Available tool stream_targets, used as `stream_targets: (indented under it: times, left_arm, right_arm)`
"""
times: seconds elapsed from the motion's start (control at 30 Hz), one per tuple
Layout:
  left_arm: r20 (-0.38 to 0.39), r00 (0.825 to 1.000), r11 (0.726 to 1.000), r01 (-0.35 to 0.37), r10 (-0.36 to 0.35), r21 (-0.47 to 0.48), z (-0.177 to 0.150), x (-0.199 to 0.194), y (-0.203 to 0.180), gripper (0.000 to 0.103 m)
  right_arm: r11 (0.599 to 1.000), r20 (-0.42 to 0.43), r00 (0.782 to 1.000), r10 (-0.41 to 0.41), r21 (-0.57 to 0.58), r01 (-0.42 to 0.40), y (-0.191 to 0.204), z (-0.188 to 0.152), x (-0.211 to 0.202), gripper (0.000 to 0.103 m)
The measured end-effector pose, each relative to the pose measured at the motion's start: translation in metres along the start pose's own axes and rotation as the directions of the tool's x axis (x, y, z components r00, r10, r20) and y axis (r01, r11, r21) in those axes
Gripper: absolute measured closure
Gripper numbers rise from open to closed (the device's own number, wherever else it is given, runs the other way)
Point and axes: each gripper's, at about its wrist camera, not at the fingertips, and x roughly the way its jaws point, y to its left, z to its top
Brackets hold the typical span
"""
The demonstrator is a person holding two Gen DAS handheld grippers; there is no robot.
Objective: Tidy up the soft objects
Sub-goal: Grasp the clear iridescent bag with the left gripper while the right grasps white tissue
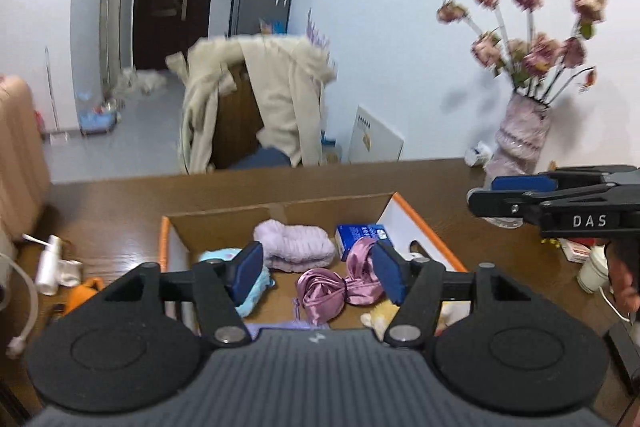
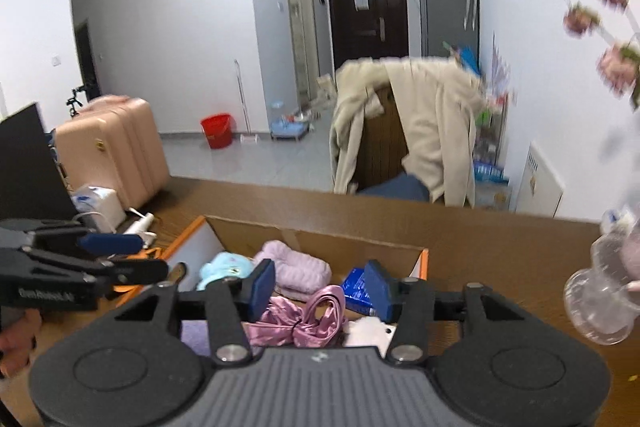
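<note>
**Two claws released above the box**

Both our grippers hang with jaws apart and nothing between the pads: the left gripper [image 1: 318,273] and the right gripper [image 2: 320,287]. Below, in the cardboard box [image 1: 224,223] on the wooden table [image 1: 120,203], lie the pink satin cloth [image 1: 320,291], lilac knit piece [image 1: 296,245], light-blue plush [image 2: 224,267] and blue packet [image 1: 360,235].

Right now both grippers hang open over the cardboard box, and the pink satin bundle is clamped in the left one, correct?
Not clamped. The left wrist view shows the pink satin bundle lying loose in the cardboard box, below the open left gripper. The right gripper is open too.
</note>
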Motion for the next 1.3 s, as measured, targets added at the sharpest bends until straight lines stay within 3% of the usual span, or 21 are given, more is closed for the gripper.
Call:
stream_targets:
  times: [0.1, 0.2, 0.33, 0.47, 0.57, 0.67, 0.83, 1.0, 1.3]
  left_arm:
    - [0.047, 0.999, 1.0, -0.008, 0.007, 0.021, -0.009, -0.046, -0.009, 0.03]
    - [0.074, 0.997, 0.999, -0.008, 0.005, 0.039, -0.022, -0.081, -0.017, 0.029]
    - [0.115, 0.992, 0.996, -0.063, 0.057, 0.056, -0.051, -0.119, -0.028, 0.025]
    - [0.193, 0.976, 0.992, -0.112, 0.1, 0.054, -0.108, -0.157, -0.042, 0.017]
    - [0.223, 0.972, 0.994, -0.091, 0.076, 0.058, -0.157, -0.184, -0.052, 0.006]
    - [0.246, 0.967, 0.994, -0.092, 0.073, 0.066, -0.202, -0.204, -0.061, 0.003]
    - [0.208, 0.975, 0.995, -0.088, 0.077, 0.045, -0.234, -0.212, -0.068, 0.002]
    - [0.212, 0.974, 0.996, -0.088, 0.079, 0.033, -0.23, -0.205, -0.065, 0.001]
    - [0.133, 0.986, 0.995, -0.1, 0.098, 0.002, -0.227, -0.162, -0.052, 0.001]
  right_arm:
    - [0.999, 0.052, 0.999, -0.001, -0.043, 0.003, 0.014, -0.007, -0.044, 0.049]
    - [0.999, 0.085, 0.996, 0.009, -0.051, -0.005, 0.024, -0.016, -0.076, 0.048]
    - [0.998, 0.165, 0.986, 0.003, -0.062, 0.007, 0.039, -0.042, -0.116, 0.046]
    - [0.998, 0.235, 0.972, 0.0, -0.068, 0.017, 0.058, -0.098, -0.147, 0.041]
    - [0.997, 0.261, 0.965, 0.007, -0.07, 0.011, 0.072, -0.147, -0.166, 0.026]
    - [0.999, 0.25, 0.968, 0.013, -0.035, -0.005, 0.08, -0.192, -0.178, 0.024]
    - [0.999, 0.2, 0.979, 0.034, 0.021, -0.039, 0.082, -0.235, -0.186, 0.022]
    - [1.0, 0.189, 0.982, 0.001, 0.026, -0.006, 0.079, -0.238, -0.182, 0.022]
    - [0.998, 0.105, 0.994, -0.001, 0.068, -0.006, 0.061, -0.244, -0.145, 0.023]
